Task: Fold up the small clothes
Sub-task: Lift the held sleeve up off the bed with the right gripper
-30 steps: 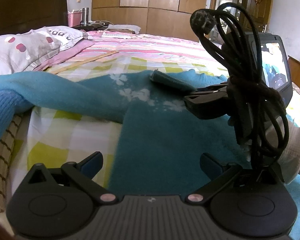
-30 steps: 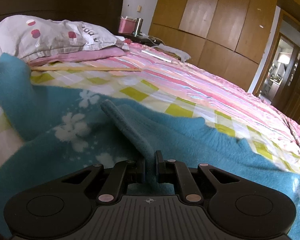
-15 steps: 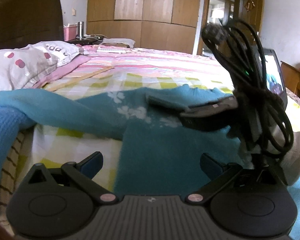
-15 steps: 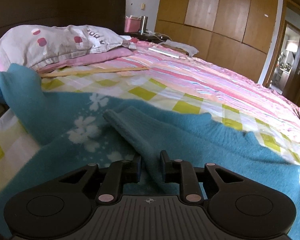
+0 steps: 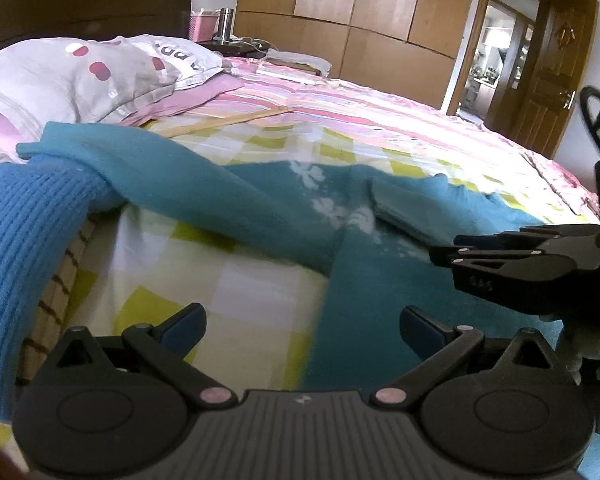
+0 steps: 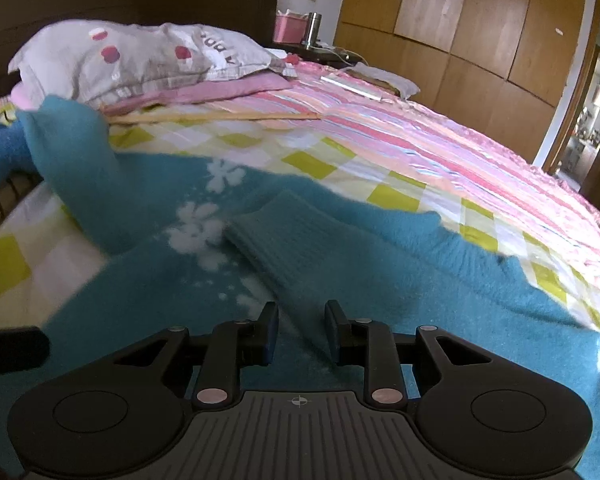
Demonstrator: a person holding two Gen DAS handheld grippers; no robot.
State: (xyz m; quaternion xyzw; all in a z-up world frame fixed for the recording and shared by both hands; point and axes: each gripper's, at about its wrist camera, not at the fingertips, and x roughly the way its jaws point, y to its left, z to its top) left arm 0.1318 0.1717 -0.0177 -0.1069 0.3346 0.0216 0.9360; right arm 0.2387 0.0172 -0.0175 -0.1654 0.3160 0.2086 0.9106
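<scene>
- A teal sweater lies spread across the bed, fuzzy knit, with white flower shapes scattered over its chest.
- One sleeve is folded in over the body; its ribbed cuff rests flat near the flowers, the sleeve running back along the torso.
- The other sleeve stretches out toward the pillow end, its tip raised in a small peak.
- The far edge of the sweater lies wavy against the bedding, not straight.
- The near part of the body lies fairly flat and smooth.
</scene>
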